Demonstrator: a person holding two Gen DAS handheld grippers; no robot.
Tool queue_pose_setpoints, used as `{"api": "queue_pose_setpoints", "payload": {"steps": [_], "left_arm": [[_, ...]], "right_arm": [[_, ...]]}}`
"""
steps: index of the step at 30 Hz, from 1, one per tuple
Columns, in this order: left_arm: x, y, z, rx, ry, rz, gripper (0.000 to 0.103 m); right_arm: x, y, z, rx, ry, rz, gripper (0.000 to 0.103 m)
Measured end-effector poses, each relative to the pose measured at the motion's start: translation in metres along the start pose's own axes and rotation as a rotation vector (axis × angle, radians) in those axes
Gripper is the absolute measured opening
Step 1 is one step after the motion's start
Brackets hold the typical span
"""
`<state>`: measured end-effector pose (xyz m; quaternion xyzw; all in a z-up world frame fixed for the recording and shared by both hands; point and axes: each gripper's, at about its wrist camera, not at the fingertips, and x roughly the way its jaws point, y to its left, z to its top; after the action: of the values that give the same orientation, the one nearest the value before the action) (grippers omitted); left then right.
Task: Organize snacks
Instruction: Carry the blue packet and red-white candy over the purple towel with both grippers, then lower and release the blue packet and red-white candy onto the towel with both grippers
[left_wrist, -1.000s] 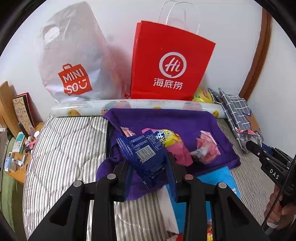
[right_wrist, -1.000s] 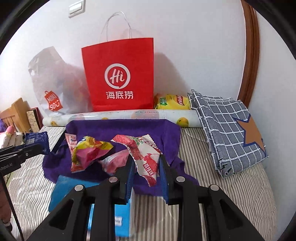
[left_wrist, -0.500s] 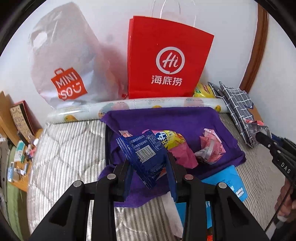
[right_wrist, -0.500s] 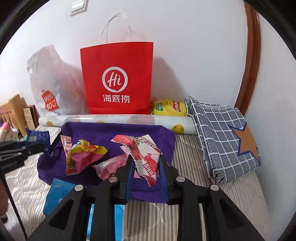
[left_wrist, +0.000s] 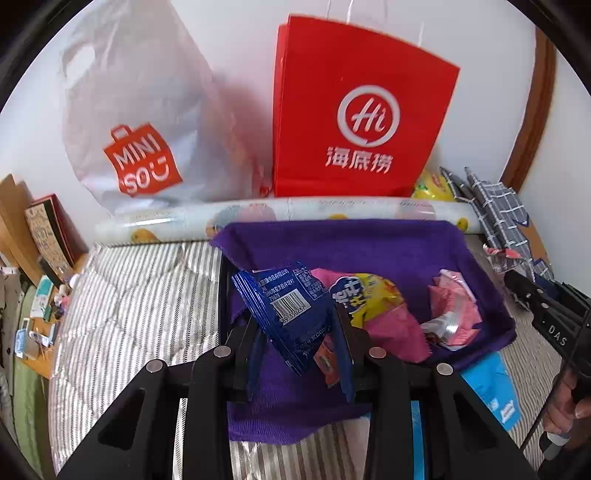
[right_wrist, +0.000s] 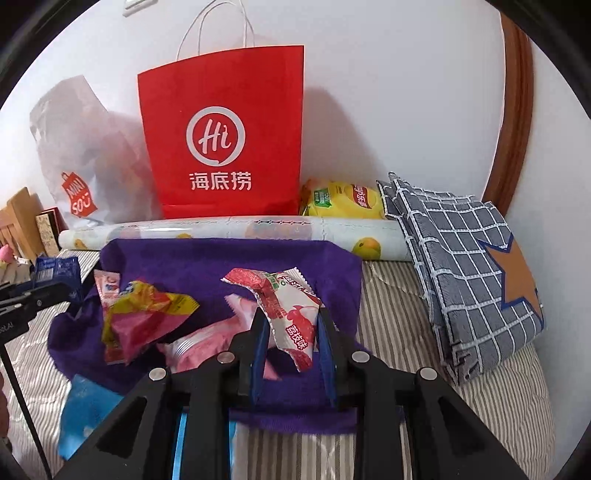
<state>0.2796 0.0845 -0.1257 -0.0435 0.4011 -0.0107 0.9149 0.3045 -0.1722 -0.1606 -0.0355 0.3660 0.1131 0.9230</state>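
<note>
Blue packet (left_wrist: 291, 314) between jaws, red-white packet (right_wrist: 295, 317) likewise

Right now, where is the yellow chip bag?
In the right wrist view, the yellow chip bag lies against the wall, right of the red paper bag, behind the printed roll, beside the checked cloth.

Plaid cloth (right_wrist: 476, 273) beside rolled mat (right_wrist: 236, 230)

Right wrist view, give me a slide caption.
Right gripper holds a red-white packet above snacks on a purple cloth.
</note>
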Motion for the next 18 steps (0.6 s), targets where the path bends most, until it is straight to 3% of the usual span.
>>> {"api": "queue_pose_setpoints", "payload": {"steps": [9,18], "left_arm": [[0.029,0.003,-0.006,-0.027,0.025,-0.03,0.034],[0.032,0.002,-0.013,-0.034,0.025,-0.056,0.036]], "right_arm": [[0.024,0.006,-0.005,-0.003,0.024,0.007,0.026],[0.028,0.006,-0.008,-0.006,0.037,0.022,0.026]]}}
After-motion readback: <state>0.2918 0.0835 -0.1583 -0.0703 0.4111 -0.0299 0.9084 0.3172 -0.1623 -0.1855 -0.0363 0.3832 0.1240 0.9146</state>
